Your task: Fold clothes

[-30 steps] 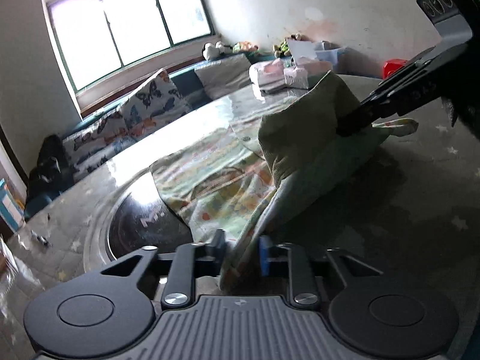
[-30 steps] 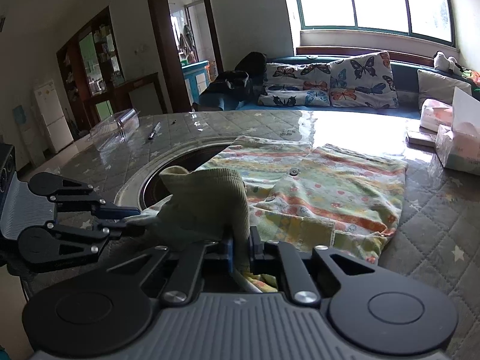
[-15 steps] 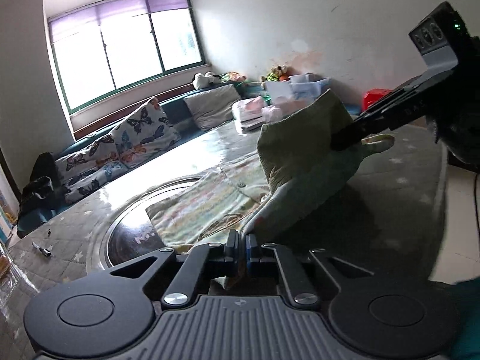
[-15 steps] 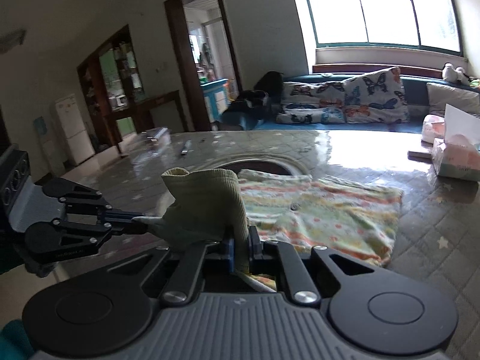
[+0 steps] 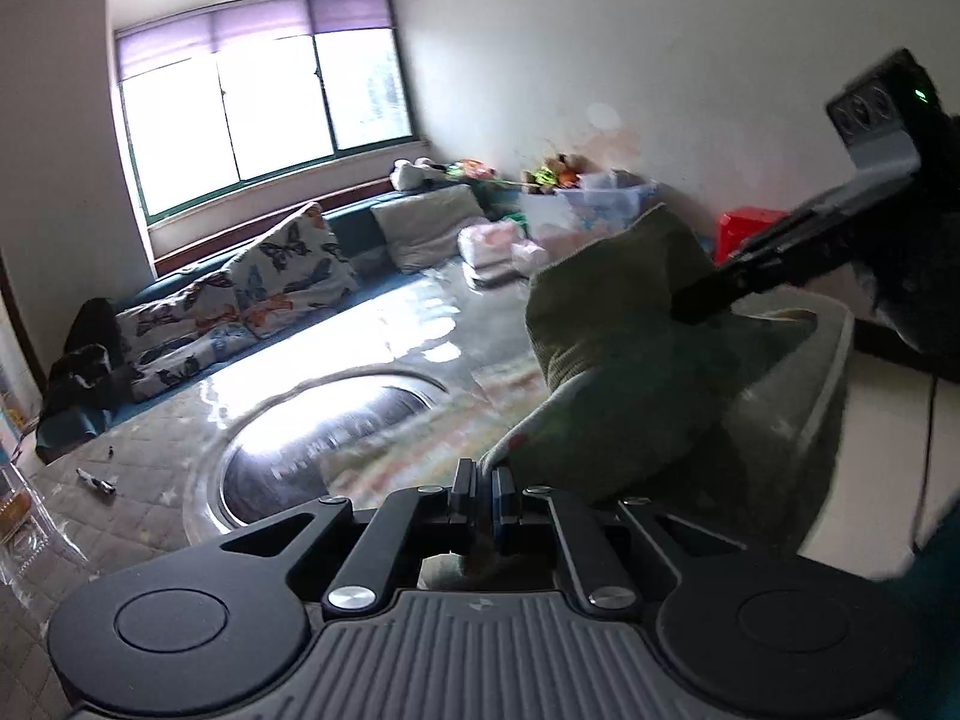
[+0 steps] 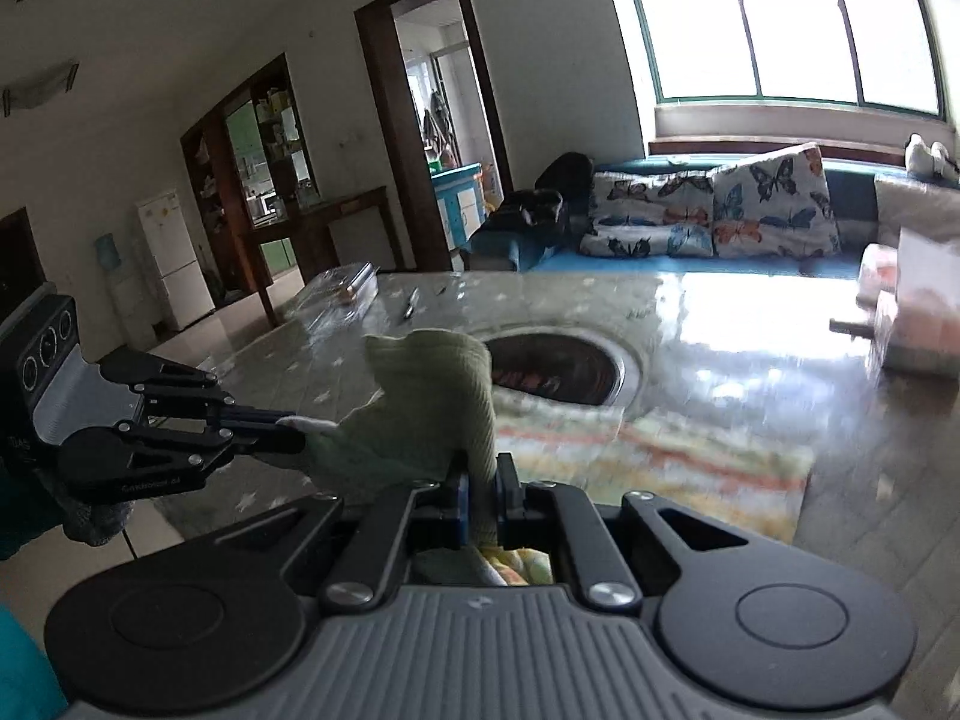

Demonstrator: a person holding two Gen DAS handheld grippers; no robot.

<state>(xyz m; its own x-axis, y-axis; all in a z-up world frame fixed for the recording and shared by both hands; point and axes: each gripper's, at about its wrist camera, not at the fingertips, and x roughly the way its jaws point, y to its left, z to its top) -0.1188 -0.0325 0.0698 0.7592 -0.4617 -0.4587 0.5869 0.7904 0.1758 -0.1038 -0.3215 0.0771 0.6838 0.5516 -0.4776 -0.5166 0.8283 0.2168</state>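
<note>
Both grippers hold the green garment (image 6: 420, 414) up above the counter (image 6: 750, 336) — the left gripper (image 5: 483, 489) with jaws clamped on one edge, the right gripper (image 6: 480, 498) pinching another. Its striped patterned part (image 6: 648, 456) lies blurred on the counter beside the round inset (image 6: 558, 369).

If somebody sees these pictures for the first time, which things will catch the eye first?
First, the green garment held in the air between the left gripper and the right gripper, both shut on it. Behind it, a striped colourful cloth lies flat on the table, beside a round dark recess.
</note>
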